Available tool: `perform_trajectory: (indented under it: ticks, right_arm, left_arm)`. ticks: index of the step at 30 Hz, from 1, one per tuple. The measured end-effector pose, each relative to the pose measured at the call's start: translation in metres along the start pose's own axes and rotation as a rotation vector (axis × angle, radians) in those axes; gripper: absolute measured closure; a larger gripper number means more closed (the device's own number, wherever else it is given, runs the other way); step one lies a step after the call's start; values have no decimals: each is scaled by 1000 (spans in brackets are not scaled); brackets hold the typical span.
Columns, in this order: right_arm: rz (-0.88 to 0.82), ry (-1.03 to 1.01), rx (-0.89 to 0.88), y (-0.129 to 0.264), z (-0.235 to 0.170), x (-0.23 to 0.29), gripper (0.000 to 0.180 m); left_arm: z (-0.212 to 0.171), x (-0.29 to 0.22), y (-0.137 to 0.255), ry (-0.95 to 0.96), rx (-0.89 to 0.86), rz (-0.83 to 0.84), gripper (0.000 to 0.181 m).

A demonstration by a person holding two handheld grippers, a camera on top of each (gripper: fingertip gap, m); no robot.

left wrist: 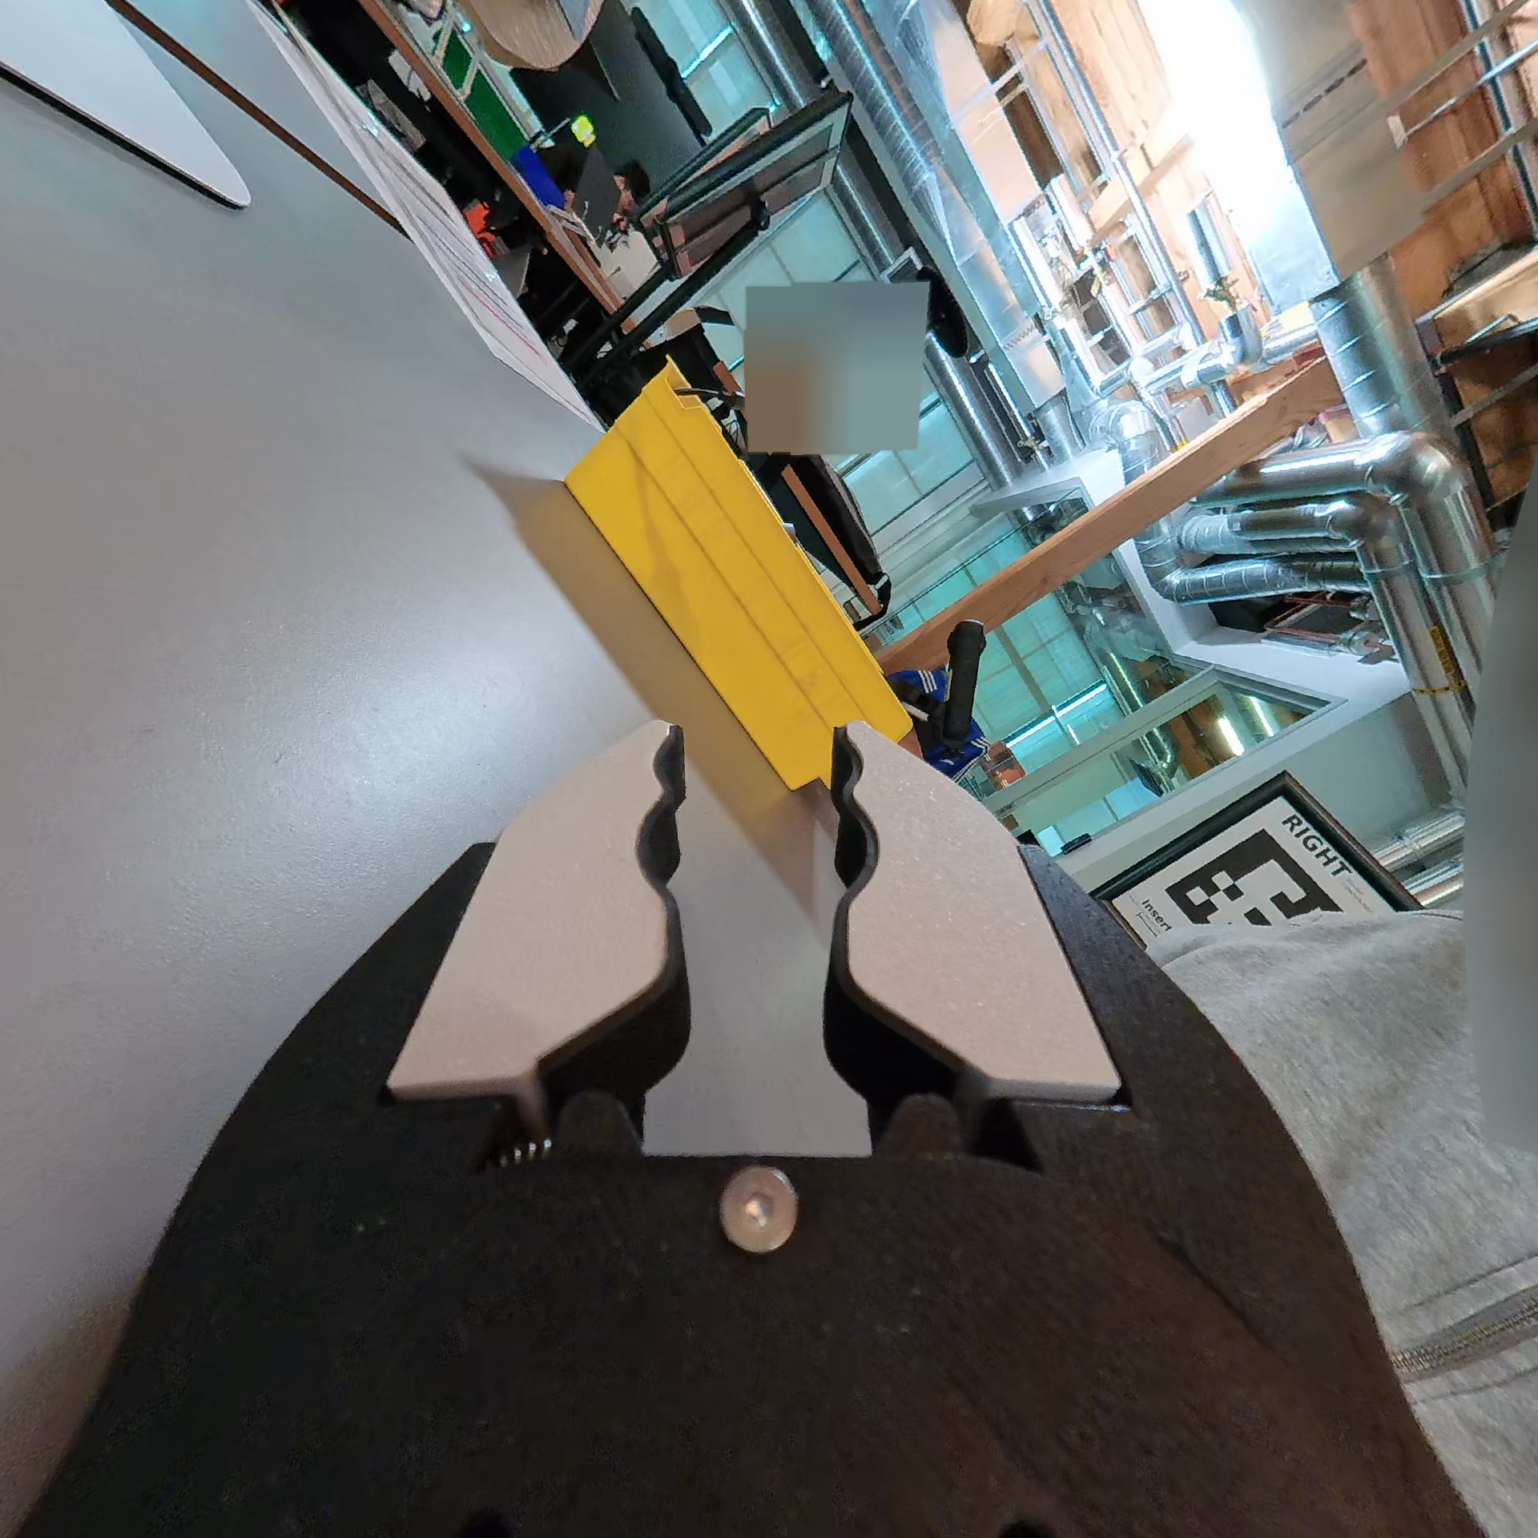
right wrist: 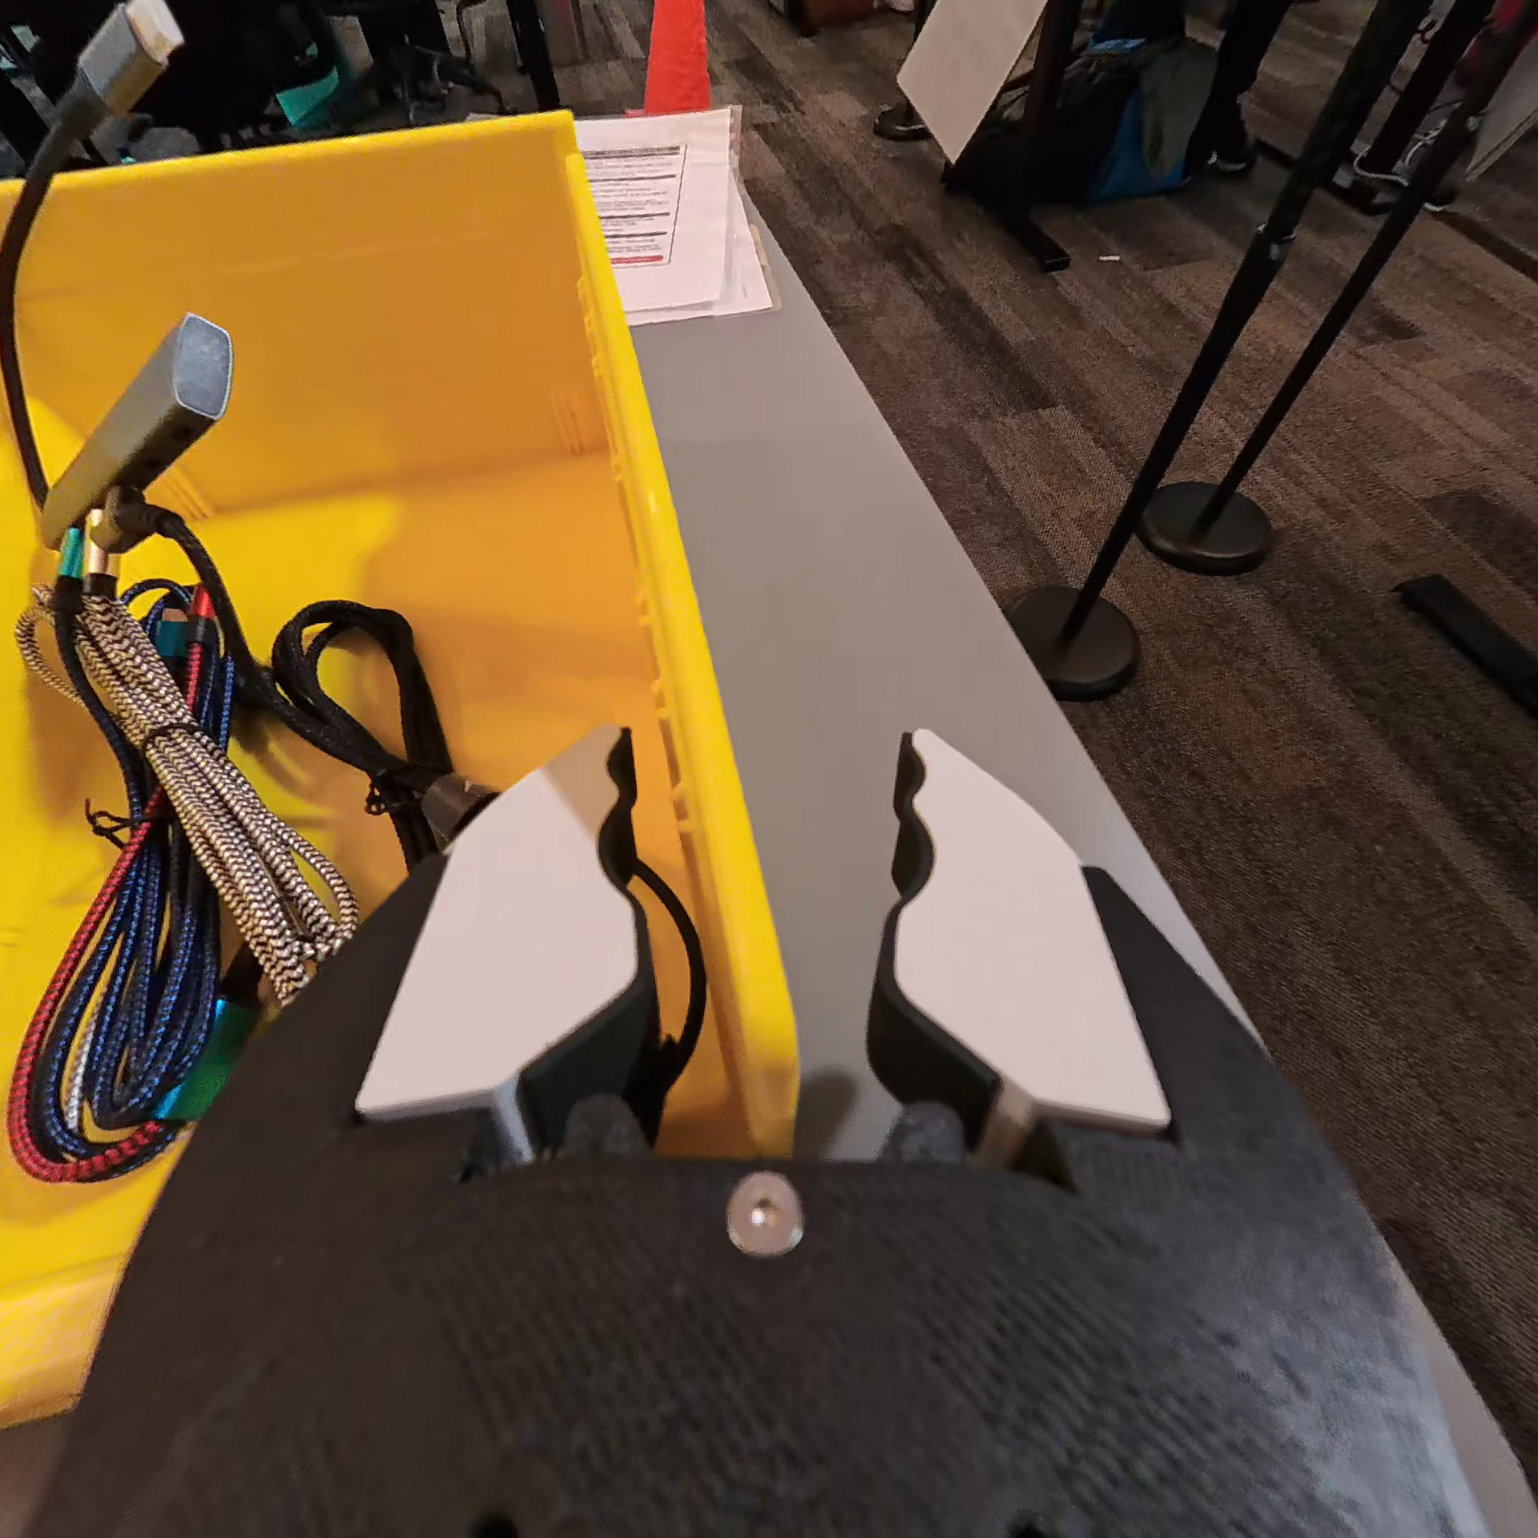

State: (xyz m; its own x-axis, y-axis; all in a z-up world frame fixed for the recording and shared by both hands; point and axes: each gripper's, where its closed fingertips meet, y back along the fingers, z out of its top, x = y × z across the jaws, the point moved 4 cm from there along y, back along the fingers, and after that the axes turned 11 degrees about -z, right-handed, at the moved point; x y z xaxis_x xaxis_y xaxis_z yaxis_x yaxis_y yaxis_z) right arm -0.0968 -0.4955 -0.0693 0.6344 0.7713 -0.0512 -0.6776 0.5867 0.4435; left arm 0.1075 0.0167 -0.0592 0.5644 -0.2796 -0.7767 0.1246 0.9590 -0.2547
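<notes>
A yellow plastic bin (right wrist: 374, 291) stands on a grey table (right wrist: 832, 541). Inside it lie a bundle of braided cables, red, blue and white-black (right wrist: 158, 832), and a coiled black cable (right wrist: 366, 691). A grey hub (right wrist: 141, 416) with plugs in it sticks up above the cables. My right gripper (right wrist: 766, 741) is open and empty, with the bin's right wall between its fingers: left finger over the bin's inside, right finger over the table. My left gripper (left wrist: 757, 741) is open and empty, close to the table (left wrist: 250, 666), pointing at the outside of the bin (left wrist: 732, 599).
Printed papers (right wrist: 674, 208) lie on the table beyond the bin. The table's right edge drops to carpet with black stanchion bases (right wrist: 1074, 641) and an orange cone (right wrist: 678, 58). A framed marker card (left wrist: 1248, 874) and a grey sleeve (left wrist: 1373, 1123) are right of my left gripper. Spacing between my two grippers at the tips: around 50 cm.
</notes>
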Motion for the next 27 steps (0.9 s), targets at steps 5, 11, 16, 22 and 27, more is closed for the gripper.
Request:
perform_trajectory:
  ticks: [5,11,16,22,27]
  right_arm:
    - [20,12,2,0,0,3,139]
    - [107,1,12,0,-1,12,161]
    - [114,-3,15,0,-1,12,162]
    - [110,-1,15,0,-1,12,162]
    - [110,-2,15,0,-1,13,162]
  left_arm:
    - [0,0,0,4,2,0,146]
    - [0,1,0,10,2,-1,146]
    - [0,1,0,13,3,-1,146]
    - [-1,1,0,17,4,0,145]
    - [-1,1,0,18,5,0,145]
